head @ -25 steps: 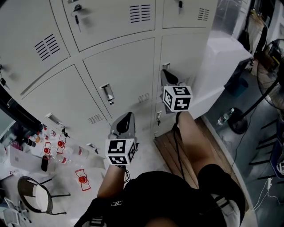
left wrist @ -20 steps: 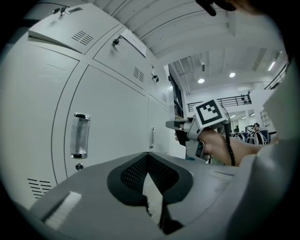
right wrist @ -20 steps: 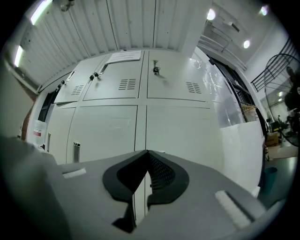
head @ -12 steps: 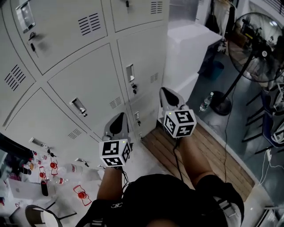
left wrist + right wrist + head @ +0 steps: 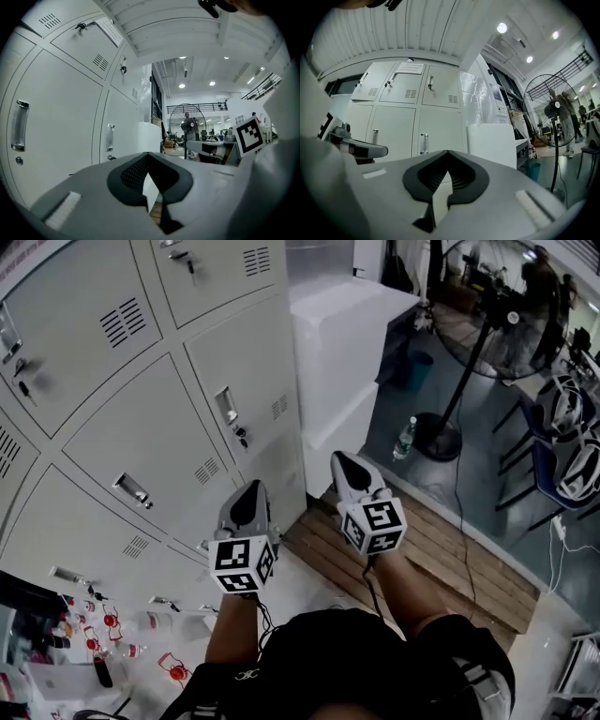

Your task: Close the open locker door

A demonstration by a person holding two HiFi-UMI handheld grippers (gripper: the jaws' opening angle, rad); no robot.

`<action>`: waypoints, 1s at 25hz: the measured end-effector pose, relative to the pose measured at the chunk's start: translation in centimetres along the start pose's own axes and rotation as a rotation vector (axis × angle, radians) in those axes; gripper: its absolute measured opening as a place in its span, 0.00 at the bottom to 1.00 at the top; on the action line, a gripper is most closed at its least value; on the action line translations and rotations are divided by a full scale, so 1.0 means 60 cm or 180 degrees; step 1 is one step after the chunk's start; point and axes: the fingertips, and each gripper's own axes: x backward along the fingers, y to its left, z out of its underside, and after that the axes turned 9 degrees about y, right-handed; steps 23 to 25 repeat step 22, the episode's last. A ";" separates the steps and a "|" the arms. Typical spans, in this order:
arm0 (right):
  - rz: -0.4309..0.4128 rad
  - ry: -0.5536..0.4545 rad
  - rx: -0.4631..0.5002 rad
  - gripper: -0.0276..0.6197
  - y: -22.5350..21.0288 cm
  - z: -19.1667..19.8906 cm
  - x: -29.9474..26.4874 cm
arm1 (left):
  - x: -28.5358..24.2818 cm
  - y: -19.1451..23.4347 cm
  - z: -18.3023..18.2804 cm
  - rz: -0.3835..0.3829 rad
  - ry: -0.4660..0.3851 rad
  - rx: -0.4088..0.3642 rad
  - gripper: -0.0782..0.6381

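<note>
The left tool (image 5: pixel 251 488) and the right tool (image 5: pixel 340 460) both have their jaws pressed together, holding nothing. The locker doors (image 5: pixel 141 437) stand ahead and left of them, and every one in view sits flush.

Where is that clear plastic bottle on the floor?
In the head view, the clear plastic bottle is on the grey floor right of centre, between the white boxy unit and the black pedestal fan's round base.

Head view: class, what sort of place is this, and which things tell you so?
Probably the locker area of a workshop or industrial hall: a bank of grey metal lockers, a large pedestal fan on bare floor, and a wooden pallet beside them.
</note>
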 end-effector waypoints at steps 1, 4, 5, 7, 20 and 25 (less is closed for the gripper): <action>0.0011 -0.0004 -0.0015 0.06 -0.002 0.000 0.004 | -0.001 -0.004 0.000 0.0014 0.0002 -0.0005 0.11; 0.0040 -0.0015 -0.0048 0.06 -0.009 0.001 0.014 | -0.001 -0.015 0.000 0.0047 0.0014 -0.0023 0.11; 0.0047 -0.0017 -0.0051 0.06 -0.011 0.000 0.016 | -0.001 -0.017 0.000 0.0053 0.0017 -0.0026 0.11; 0.0062 -0.0029 -0.0054 0.06 -0.013 -0.002 0.020 | 0.000 -0.018 0.001 0.0057 0.0021 -0.0026 0.11; 0.0148 -0.0049 -0.0082 0.06 -0.019 0.000 0.036 | 0.003 -0.033 0.005 0.0129 0.0037 -0.0043 0.11; 0.0159 -0.0051 -0.0089 0.06 -0.021 0.000 0.038 | 0.003 -0.035 0.005 0.0136 0.0033 -0.0042 0.11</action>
